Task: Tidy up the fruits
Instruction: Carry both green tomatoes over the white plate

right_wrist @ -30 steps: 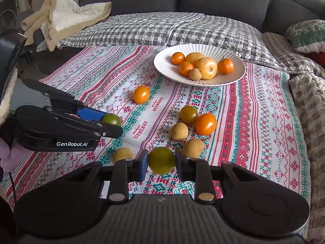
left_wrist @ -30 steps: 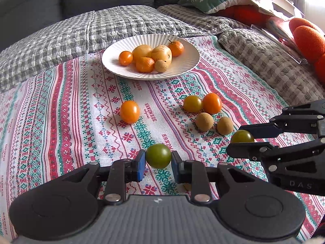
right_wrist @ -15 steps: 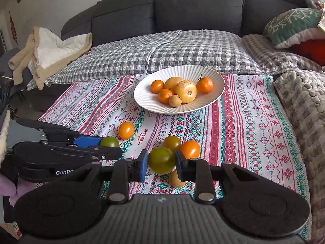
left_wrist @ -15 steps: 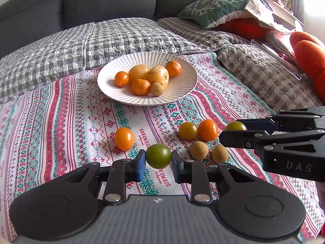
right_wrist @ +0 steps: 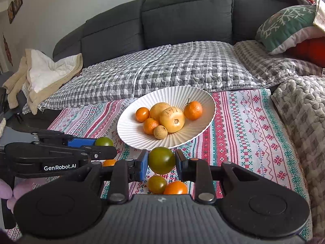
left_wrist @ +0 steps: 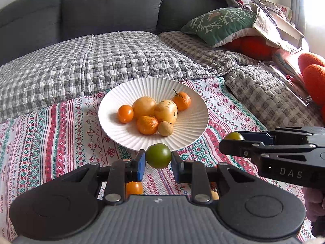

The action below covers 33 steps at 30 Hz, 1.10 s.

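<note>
My left gripper (left_wrist: pixel 158 161) is shut on a green tomato (left_wrist: pixel 158 156) and holds it in the air just short of the white ribbed plate (left_wrist: pixel 189 126). My right gripper (right_wrist: pixel 161 162) is shut on another green tomato (right_wrist: pixel 161 160), also near the plate (right_wrist: pixel 207 99). The plate holds several orange and yellow fruits, among them a yellow apple (right_wrist: pixel 172 119). Each gripper shows in the other's view: the right one (left_wrist: pixel 233 140) with its tomato (left_wrist: pixel 234 135), the left one (right_wrist: pixel 105 148) with its tomato (right_wrist: pixel 104 141). Loose tomatoes (right_wrist: pixel 175 188) lie on the cloth below.
A patterned red and green cloth (left_wrist: pixel 61 126) covers the surface. A grey checked quilt (right_wrist: pixel 172 69) and dark sofa back (left_wrist: pixel 113 6) lie behind the plate. A green cushion (left_wrist: pixel 219 24) and orange objects (left_wrist: pixel 313 77) are at the right. A beige blanket (right_wrist: pixel 40 71) is at the left.
Both grippers have risen and moved forward toward the plate, each still holding its green tomato. The loose fruits on the cloth have slid below the grippers in view.
</note>
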Available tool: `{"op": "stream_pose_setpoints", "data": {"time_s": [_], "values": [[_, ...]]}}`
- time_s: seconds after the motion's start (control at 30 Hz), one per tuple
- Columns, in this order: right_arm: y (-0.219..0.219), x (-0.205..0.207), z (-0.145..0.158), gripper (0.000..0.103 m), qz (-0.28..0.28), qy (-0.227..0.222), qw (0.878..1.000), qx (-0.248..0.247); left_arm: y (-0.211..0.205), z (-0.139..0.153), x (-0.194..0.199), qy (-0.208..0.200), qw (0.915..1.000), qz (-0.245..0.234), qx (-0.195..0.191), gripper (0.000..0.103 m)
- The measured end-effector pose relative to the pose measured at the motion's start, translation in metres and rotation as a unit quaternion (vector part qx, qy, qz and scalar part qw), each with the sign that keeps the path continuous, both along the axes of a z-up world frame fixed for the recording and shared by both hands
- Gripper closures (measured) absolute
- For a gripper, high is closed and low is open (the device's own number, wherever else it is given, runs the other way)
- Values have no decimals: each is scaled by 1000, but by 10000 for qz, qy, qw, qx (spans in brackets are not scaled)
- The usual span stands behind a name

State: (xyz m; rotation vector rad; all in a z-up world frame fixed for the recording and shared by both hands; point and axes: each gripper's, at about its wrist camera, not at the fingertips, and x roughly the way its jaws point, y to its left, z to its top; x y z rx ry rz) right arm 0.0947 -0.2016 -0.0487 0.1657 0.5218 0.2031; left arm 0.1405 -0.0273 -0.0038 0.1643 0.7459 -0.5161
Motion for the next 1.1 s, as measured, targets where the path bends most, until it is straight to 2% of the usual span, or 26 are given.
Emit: {"op": "stream_pose_setpoints", "data": {"time_s": [0.47, 0.57, 0.83, 1.1], "values": [[-6, 42, -6, 78, -440, -213, 9988, 37, -43, 2, 62, -188, 9993, -259, 213, 75], [-14, 48, -11, 78, -524, -186, 9983, 194, -50, -1, 77, -156, 9994, -205, 234, 75], [-15, 55, -14, 78, -604, -205, 9979, 115, -68, -11, 105, -71, 9992, -240, 299, 75], [-10, 62, -21, 78, -657, -187, 9975, -173, -83, -21, 127, 182, 9990, -195, 364, 75]]}}
